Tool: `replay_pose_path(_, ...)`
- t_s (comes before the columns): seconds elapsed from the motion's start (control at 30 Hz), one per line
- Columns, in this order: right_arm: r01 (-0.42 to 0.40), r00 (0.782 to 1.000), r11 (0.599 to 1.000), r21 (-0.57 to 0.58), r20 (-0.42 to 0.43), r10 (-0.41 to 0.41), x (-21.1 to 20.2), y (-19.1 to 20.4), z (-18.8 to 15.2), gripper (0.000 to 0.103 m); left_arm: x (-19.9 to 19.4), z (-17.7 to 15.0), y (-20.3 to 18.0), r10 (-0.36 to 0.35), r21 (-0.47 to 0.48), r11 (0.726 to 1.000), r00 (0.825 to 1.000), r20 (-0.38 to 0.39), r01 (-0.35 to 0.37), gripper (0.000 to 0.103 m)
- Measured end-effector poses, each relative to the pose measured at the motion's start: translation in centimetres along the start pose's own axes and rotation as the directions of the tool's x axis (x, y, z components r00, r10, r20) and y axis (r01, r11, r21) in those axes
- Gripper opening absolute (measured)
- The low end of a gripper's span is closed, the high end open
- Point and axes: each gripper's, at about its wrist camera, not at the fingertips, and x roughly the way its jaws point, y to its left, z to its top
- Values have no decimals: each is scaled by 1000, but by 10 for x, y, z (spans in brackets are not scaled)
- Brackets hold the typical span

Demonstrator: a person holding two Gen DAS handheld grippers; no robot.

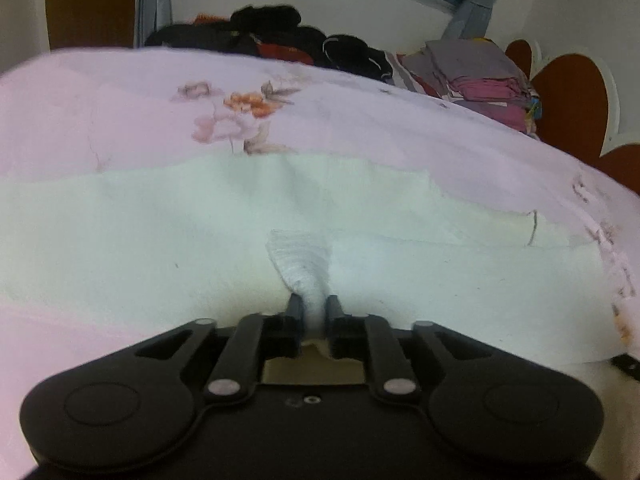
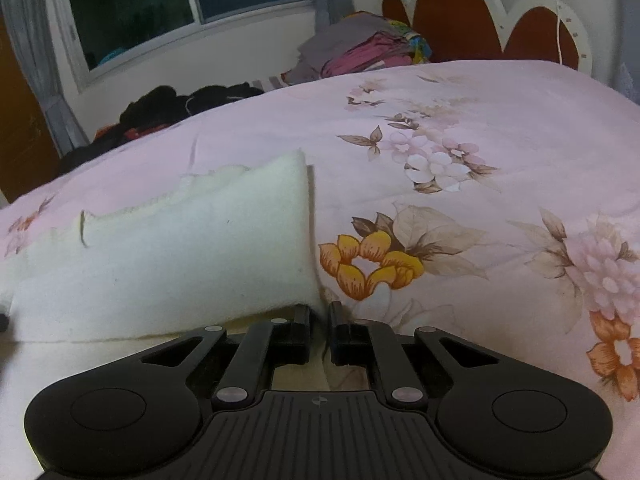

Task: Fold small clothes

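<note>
A white fleecy garment (image 1: 160, 240) lies flat across the pink floral bedspread (image 1: 360, 128). In the left wrist view my left gripper (image 1: 315, 306) pinches a bunched-up fold of this garment at its near edge, the cloth squeezed between both fingers. In the right wrist view the same white garment (image 2: 180, 260) stretches to the left, its right end standing up slightly. My right gripper (image 2: 320, 312) sits at the garment's near right corner with its jaws nearly together and a thin edge of the cloth between them.
A heap of dark clothes (image 2: 180, 100) lies at the bed's far side under the window (image 2: 180, 0). A stack of folded grey and pink clothes (image 2: 360, 48) rests near the brown scalloped headboard (image 2: 460, 28). Flowered bedspread (image 2: 480, 120) extends to the right.
</note>
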Motion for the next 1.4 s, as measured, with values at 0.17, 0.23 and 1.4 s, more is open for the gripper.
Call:
replay_pose_path(0.17, -39, 998, 999, -3, 57, 39, -33, -3, 8, 60, -23, 4, 6, 46, -32, 999, 996, 79, -44, 53)
replay_pose_path(0.23, -33, 995, 999, -25, 96, 35, -36, -2, 17, 76, -32, 5, 3, 43, -8, 999, 992, 115, -42, 53)
replay_pose_path(1.4, 0, 1000, 992, -123, 17, 2, 74, 40, 71, 8, 9, -7, -40, 15, 145, 989, 999, 31, -19, 69)
